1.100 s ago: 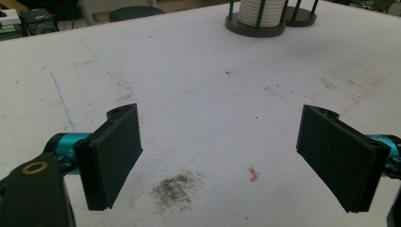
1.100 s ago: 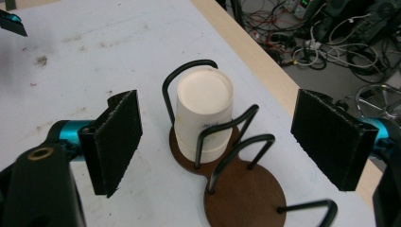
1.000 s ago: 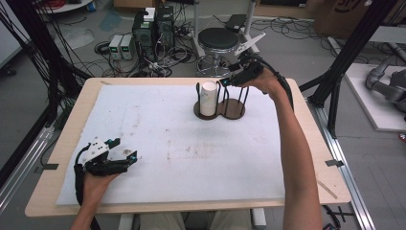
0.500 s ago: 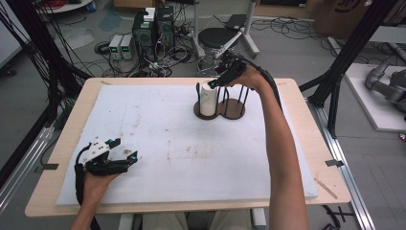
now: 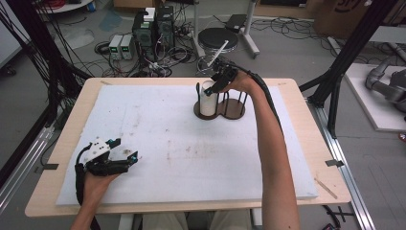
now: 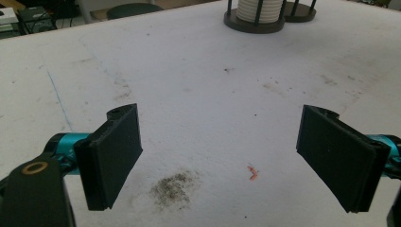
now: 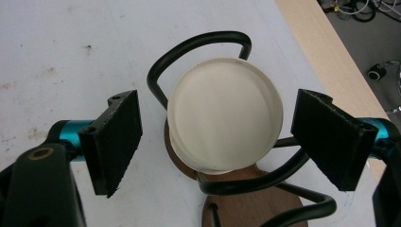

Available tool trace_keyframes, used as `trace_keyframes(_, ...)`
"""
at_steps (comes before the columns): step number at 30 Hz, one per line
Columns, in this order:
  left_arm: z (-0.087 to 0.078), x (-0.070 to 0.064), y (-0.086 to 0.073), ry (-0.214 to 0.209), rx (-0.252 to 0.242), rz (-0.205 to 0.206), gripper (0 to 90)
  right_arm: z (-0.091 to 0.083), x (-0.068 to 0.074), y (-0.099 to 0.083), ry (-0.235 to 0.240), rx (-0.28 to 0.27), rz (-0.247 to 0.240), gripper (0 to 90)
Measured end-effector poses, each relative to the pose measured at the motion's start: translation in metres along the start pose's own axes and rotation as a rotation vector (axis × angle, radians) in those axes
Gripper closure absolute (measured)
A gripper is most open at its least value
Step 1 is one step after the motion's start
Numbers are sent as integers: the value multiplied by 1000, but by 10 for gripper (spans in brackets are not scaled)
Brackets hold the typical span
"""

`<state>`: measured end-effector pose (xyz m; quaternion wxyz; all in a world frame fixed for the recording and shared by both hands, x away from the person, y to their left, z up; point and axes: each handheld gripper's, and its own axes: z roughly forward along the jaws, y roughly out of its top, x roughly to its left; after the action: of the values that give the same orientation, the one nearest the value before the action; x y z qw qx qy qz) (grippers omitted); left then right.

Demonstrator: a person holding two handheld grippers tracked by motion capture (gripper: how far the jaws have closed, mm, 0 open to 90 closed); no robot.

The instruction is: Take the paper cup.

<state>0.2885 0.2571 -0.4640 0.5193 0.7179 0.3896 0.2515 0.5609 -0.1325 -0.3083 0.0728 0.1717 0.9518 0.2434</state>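
- High view: the right gripper (image 5: pixel 216 82) hangs over the far middle of the table (image 5: pixel 297 124), directly above the stack of white plates (image 5: pixel 208 98) that stands in the left bay of a dark wooden rack (image 5: pixel 233 109) with black wire uprights
- Right gripper view: looking straight down, the top plate of the stack (image 7: pixel 224 113) sits between the two black jaws, which stand spread wide on either side of it — clear of its rim, holding nothing
- The black wire loops (image 7: pixel 198 45) of the rack curve round the stack at the far side and at the near side; the round wooden base (image 7: pixel 255 208) of the neighbouring bay shows below
- High view: the left gripper (image 5: pixel 119 160) rests low on the white foam mat (image 5: pixel 191 158) near the front left corner, well apart from the rack
- Left gripper view: its jaws are also parted and hold nothing — only stained mat lies between them, with the plate stack (image 6: pixel 261 9) far off at the top edge
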Motion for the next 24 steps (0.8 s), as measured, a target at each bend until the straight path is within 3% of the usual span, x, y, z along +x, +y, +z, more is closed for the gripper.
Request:
trace_keyframes(14, 0, 0, 0, -2, 1, 7, 146, 9, 0, 2, -4, 20, -12, 185)
trace_keyframes(16, 0, 0, 0, -2, 2, 7, 146, 10, 0, 2, -2, 29, -15, 246)
trace_keyframes(24, 0, 0, 0, -3, 4, 6, 146, 11, 0, 3, -10, 39, -28, 333)
